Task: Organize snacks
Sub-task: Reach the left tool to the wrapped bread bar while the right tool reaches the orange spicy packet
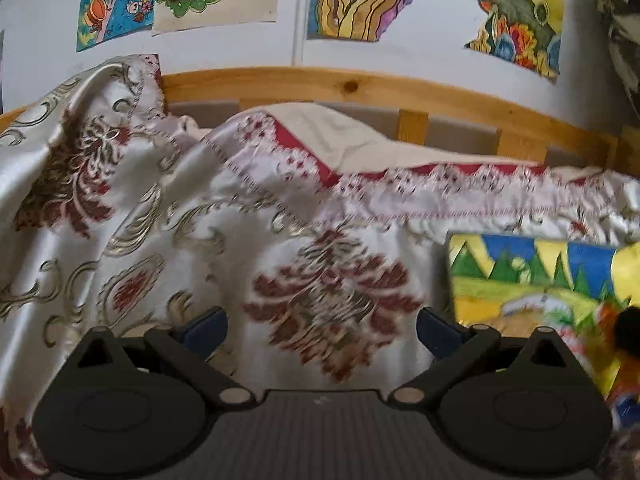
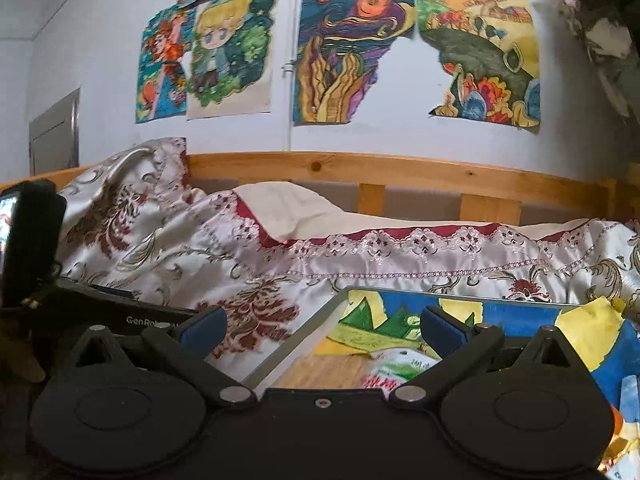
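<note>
Both grippers wait with nothing in them, and no snack is in sight yet.

The left gripper (image 1: 322, 330) and right gripper (image 2: 322, 328) have jaws spread wide, holding nothing. I think the job is only starting: next, find the snacks. A bright painted paper sheet (image 2: 460, 320) covers the wooden surface (image 2: 320, 372); a shiny white-and-red flowered bedcover (image 1: 200, 208) lies just beyond its far edge.

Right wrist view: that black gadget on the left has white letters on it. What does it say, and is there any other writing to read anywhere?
"GenRo...": white print on the black left gripper; the rest is hidden behind a blue finger pad.
Small scribbles on the colourful drawing on the table: too small to read.
Wall drawings: pictures only, no words legible.
</note>
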Tool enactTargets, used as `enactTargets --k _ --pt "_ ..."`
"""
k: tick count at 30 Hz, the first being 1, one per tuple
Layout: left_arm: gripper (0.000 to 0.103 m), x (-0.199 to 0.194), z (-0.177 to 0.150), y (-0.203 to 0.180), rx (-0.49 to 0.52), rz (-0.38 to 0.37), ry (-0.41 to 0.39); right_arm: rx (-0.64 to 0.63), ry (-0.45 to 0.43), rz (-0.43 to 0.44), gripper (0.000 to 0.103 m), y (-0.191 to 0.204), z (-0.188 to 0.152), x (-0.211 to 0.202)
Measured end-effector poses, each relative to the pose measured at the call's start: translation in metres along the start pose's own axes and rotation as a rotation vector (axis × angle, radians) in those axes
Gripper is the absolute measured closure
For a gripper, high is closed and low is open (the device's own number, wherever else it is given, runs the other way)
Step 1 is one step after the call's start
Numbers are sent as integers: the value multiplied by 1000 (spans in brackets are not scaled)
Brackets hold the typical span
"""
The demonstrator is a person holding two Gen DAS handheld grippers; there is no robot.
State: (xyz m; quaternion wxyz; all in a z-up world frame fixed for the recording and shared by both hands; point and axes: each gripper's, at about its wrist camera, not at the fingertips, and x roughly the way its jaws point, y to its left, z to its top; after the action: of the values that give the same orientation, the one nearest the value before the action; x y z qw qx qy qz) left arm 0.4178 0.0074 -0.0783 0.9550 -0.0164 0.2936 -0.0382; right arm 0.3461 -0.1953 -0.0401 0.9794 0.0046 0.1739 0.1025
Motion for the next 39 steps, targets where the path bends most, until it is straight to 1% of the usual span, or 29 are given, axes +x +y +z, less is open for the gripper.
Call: enactTargets --k 3,7,9,12,13,14,17,20,22,28,31,34,37,39 --pt "0 7 6 -5 -55 1 -17 9 -24 3 1 -5 4 7" --pt "0 16 8 0 -155 -12 -25 12 -24 20 1 -13 11 19" --pt "0 21 11 3 -185 -17 -15 26 -27 19 1 -18 16 28" --pt "0 27 14 10 -231 -6 8 84 -35 30 1 -27 25 42" --pt "0 29 14 12 -236 -10 13 102 -30 18 1 -29 28 48" --pt "0 31 14 13 -236 -10 19 112 -25 15 1 -31 30 53" --pt "0 35 14 16 -235 -11 29 131 29 5 1 -35 34 72" --pt "0 37 12 16 -241 -9 38 168 88 25 1 -41 33 88" --pt "0 38 11 14 -234 -17 43 169 106 20 1 -45 29 94" --pt "0 38 9 9 -208 -18 46 124 118 24 1 -59 20 96" --pt "0 36 9 7 -191 -17 50 100 124 3 1 -64 17 92" --pt "0 35 9 6 -171 -12 52 87 108 -10 1 -66 15 85" --pt "0 33 9 5 -164 -9 60 27 100 -27 1 -60 11 81" --pt "0 31 10 4 -160 -8 67 -29 92 -55 1 -51 8 79"
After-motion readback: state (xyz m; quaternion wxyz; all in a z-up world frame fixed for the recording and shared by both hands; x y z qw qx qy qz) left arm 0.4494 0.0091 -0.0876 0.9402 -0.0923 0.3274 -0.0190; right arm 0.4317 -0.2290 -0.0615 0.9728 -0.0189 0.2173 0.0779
